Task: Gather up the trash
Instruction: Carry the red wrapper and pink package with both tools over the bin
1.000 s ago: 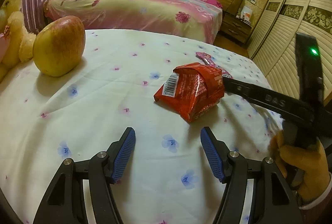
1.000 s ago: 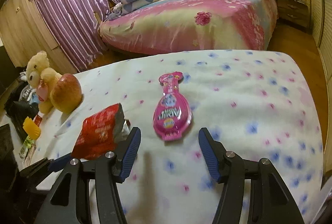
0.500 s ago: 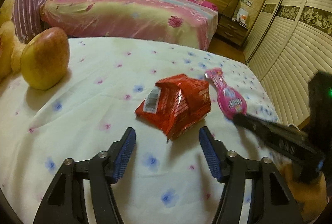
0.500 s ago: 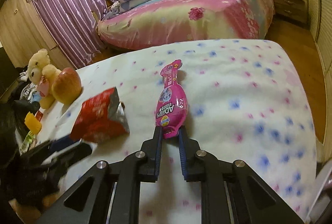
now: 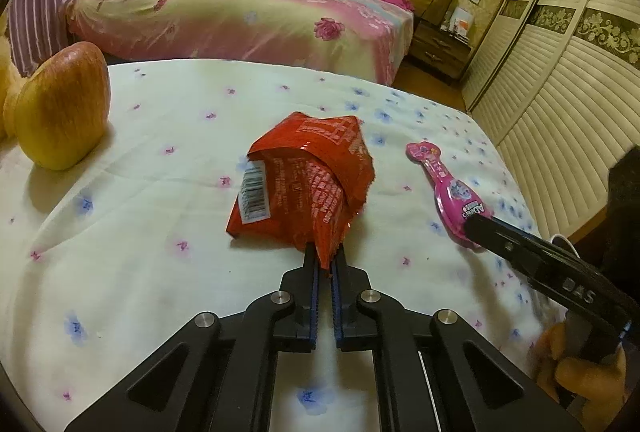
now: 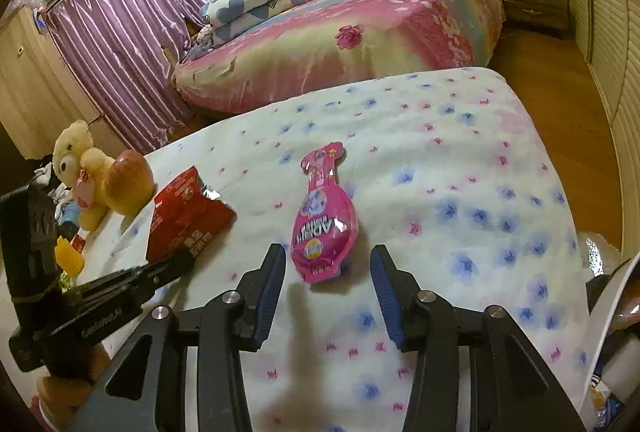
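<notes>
Nearby, apple (image 5: pixel 64 108) beside teddy bear (image 6: pixel 78 168).

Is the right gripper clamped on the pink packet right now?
No: the right gripper has its jaws opening, apart on either side of the pink packet, which lies loose on the sheet.

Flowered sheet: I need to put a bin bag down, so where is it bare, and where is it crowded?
Bare: the wide stretch right of the pink wrapper out to the flowered sheet edge, and the patch between the apple and the red wrapper. Crowded: the left side, where the teddy bear and apple sit together, and the strip between the two wrappers, where both grippers work.
</notes>
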`<state>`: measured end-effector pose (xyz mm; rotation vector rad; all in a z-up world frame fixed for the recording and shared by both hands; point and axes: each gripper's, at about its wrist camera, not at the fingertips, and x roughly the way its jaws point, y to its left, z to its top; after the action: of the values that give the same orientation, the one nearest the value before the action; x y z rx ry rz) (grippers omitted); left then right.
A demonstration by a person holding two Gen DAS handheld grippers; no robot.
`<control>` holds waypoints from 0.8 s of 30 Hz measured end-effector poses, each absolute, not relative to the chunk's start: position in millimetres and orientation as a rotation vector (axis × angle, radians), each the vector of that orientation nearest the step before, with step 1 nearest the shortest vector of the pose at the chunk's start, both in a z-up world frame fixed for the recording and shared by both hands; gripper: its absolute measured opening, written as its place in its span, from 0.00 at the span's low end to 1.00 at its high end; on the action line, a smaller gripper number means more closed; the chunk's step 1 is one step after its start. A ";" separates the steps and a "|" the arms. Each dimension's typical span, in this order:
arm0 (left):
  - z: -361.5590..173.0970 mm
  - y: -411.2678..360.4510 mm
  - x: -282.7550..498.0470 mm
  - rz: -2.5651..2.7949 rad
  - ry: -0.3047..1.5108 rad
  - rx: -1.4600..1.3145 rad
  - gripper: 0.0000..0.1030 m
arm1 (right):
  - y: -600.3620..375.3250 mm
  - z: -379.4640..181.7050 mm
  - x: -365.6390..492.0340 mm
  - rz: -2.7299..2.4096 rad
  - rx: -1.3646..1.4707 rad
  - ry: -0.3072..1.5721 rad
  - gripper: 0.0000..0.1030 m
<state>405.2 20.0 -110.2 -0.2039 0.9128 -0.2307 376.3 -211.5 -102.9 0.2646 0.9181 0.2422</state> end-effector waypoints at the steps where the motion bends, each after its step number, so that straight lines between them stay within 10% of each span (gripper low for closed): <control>1: -110.1 19.9 404.4 -0.231 0.910 -0.204 0.03 | -209.1 -104.3 376.9 0.240 0.256 0.919 0.45; 24: -94.2 -6.3 332.7 -0.304 0.902 -0.193 0.02 | -223.4 -88.4 298.9 0.240 0.306 0.862 0.33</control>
<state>332.7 -6.3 -94.2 -0.1932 0.9021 -0.3040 298.9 -223.4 -88.4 0.3060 0.8617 0.2403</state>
